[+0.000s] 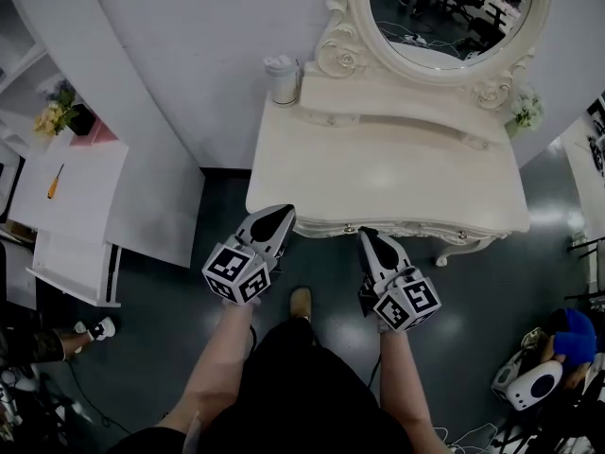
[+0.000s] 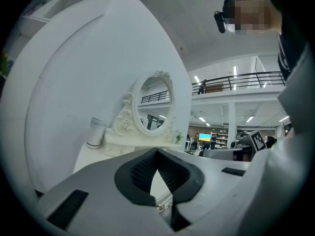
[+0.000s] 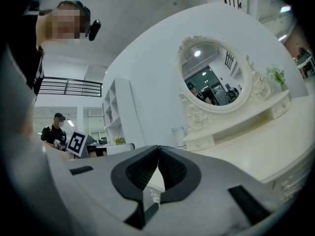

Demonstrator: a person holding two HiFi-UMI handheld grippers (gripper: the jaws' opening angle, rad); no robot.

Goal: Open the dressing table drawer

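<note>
The cream dressing table (image 1: 312,173) stands against a white wall, and its drawer front (image 1: 406,227) along the near edge is closed. A small metal knob (image 1: 350,228) shows on that front. My left gripper (image 1: 285,212) is shut and empty, with its tip just at the table's near left edge. My right gripper (image 1: 368,234) is also shut and empty, just in front of the drawer front beside the knob. In the left gripper view the jaws (image 2: 157,151) meet at the tips with the tabletop beyond. The right gripper view shows its jaws (image 3: 158,148) the same way.
An oval mirror (image 1: 454,12) in a carved frame and a white cylindrical container (image 1: 282,78) sit on the table's back. A small plant (image 1: 525,112) stands at its right. A white shelf unit (image 1: 76,206) is at the left. My foot (image 1: 301,303) is on the dark floor.
</note>
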